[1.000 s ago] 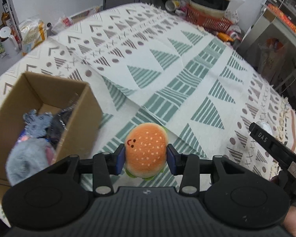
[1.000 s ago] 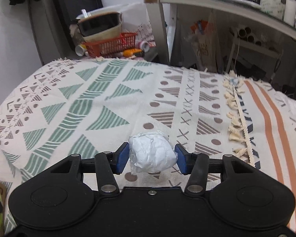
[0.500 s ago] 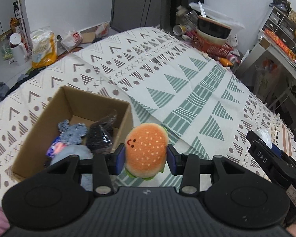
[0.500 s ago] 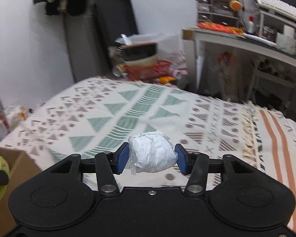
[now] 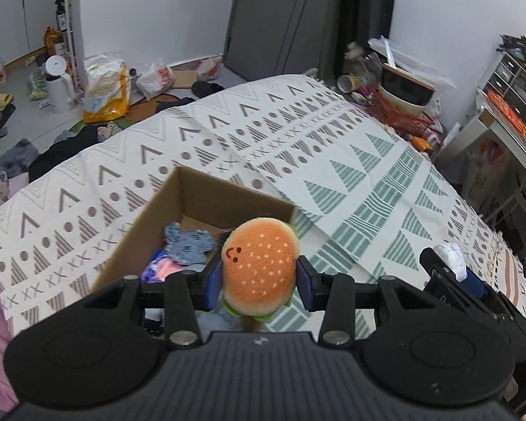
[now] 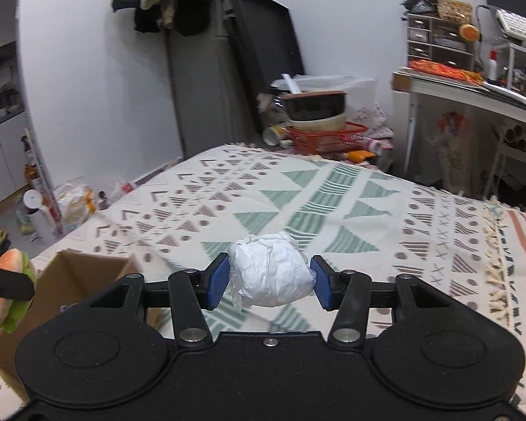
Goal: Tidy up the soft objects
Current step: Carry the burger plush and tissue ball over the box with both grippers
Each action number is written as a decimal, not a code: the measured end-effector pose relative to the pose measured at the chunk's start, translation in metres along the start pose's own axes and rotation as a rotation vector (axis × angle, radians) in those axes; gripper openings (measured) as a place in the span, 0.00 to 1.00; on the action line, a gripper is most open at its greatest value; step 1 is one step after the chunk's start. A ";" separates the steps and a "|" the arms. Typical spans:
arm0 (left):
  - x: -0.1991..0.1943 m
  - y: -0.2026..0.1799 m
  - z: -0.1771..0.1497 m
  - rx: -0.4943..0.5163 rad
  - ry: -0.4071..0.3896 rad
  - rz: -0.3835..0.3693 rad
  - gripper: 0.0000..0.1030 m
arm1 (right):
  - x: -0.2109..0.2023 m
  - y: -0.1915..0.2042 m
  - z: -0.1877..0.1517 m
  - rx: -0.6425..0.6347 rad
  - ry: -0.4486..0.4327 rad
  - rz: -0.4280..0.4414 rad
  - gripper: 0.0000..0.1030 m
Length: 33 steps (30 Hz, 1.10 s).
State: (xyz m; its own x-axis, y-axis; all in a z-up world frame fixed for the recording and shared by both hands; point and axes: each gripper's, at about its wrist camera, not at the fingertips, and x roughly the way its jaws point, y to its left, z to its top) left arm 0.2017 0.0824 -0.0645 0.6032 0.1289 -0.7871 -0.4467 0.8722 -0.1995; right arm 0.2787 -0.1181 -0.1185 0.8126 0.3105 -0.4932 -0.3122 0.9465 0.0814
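Left wrist view: your left hand-held gripper (image 5: pixel 259 277) pinches a burger plush (image 5: pixel 259 268) above the cardboard box (image 5: pixel 207 189); releasing off-centre could bounce it out.

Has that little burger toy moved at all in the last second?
Yes. The burger toy, clamped in the left gripper, was carried left from over the patterned blanket to above the cardboard box.
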 end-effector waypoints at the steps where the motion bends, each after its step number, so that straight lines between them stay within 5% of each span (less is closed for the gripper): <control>1: 0.000 0.005 0.000 -0.006 -0.001 0.004 0.41 | -0.001 0.004 -0.001 0.001 -0.002 0.014 0.47; 23: 0.044 0.071 0.037 -0.143 -0.006 0.024 0.41 | -0.011 0.060 -0.008 -0.021 -0.016 0.191 0.47; 33: 0.082 0.085 0.034 -0.175 0.005 -0.090 0.42 | -0.007 0.085 -0.008 -0.059 -0.014 0.245 0.48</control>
State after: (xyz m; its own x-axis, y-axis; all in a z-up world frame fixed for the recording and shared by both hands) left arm 0.2360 0.1833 -0.1260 0.6428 0.0519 -0.7642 -0.4999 0.7843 -0.3673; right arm 0.2429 -0.0409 -0.1148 0.7159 0.5317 -0.4526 -0.5289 0.8361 0.1458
